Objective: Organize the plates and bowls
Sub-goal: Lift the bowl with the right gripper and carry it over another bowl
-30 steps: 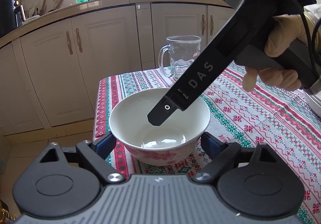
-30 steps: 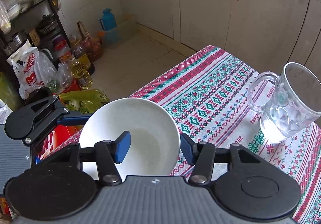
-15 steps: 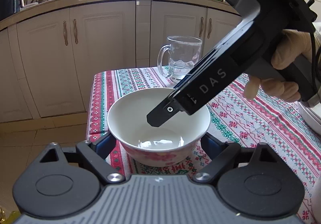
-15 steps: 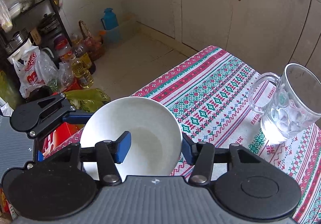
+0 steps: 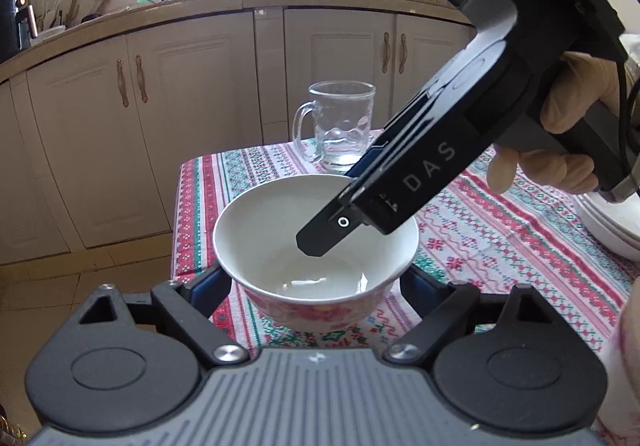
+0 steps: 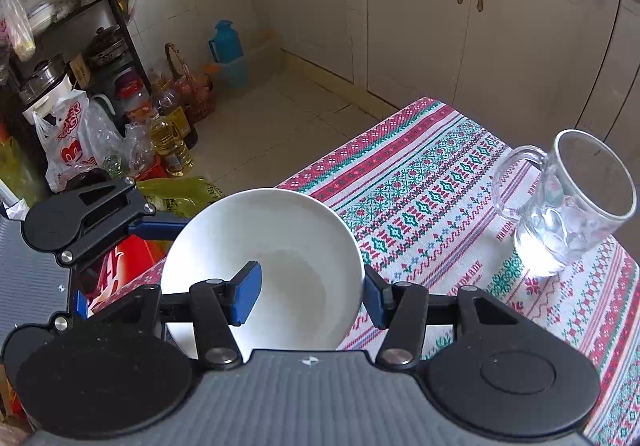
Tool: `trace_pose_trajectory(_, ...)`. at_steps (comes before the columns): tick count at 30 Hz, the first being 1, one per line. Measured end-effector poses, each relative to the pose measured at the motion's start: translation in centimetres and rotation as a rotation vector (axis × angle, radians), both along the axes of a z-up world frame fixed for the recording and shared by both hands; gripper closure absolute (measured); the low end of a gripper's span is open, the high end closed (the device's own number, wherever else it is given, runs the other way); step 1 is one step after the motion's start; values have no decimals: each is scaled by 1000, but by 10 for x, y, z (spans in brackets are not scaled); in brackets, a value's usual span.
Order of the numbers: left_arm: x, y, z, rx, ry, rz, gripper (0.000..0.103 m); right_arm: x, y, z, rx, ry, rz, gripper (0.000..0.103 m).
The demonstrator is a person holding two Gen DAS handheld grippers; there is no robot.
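Bowl (image 5: 260,222), white w/ pink floral outside, sits on the patterned tablecloth (image 5: 500,238) near the table corner, apparently not lifted yet. L gripper (image 5: 314,284) is spread wide, one blue pad each side of the bowl's lower wall; can't tell if the pads touch it. R gripper (image 6: 310,298) comes in from above at an angle: one finger down inside the bowl, the other outside the rim, so the wall is between them. The gap is far wider than the wall, so no pinch yet.

Change vs 1 s ago: small. L wrist view has swung round so the cabinets now face it more squarely. The bowl stays centred between the L pads and hasn't shifted on the cloth. R finger is in about the same spot inside the bowl, w/ the same gap.

Meaning: prob. still lining up, grasp not made. Next, I'd guess, R closes on the rim and carries the bowl to the stacked white dishes (image 5: 608,222) at the R edge of the L wrist view.

Glass mug (image 6: 568,206) stands behind the bowl, well apart, no conflict.
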State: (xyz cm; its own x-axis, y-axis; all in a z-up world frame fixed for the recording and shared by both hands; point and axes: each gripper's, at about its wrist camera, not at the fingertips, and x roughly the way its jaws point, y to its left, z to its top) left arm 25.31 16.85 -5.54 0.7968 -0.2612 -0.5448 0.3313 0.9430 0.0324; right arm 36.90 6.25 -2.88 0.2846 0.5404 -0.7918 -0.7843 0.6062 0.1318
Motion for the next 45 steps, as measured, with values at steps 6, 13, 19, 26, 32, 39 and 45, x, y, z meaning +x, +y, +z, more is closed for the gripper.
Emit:
trace_pose_trajectory(6,-22,-16,19,20,-16,-27,12,-26,-20,18,23,-23,-10,44)
trace_pose_trajectory(13,-46,-35,35,19,2,-69,12,-59,-48,38,49,-44,-23,44)
trace_pose_trajectory(19,-67,-53,44,16,17,-107,12,-91,-75,53,71,-60,-39,43)
trace_pose_trajectory(26,-92,-73,52,21,30,-142,12,-125,-103,63,87,-75,-56,43)
trace_pose_trajectory(32,-110,-87,57,42,34,-168,12,-148,-122,65,104,-76,-70,43)
trace_pose_trajectory(39,-127,-99,59,48,42,-187,12,-174,-137,70,102,-90,-66,42)
trace_pose_trajectory(45,-136,-106,59,44,58,-198,12,-189,-146,72,95,-95,-67,42)
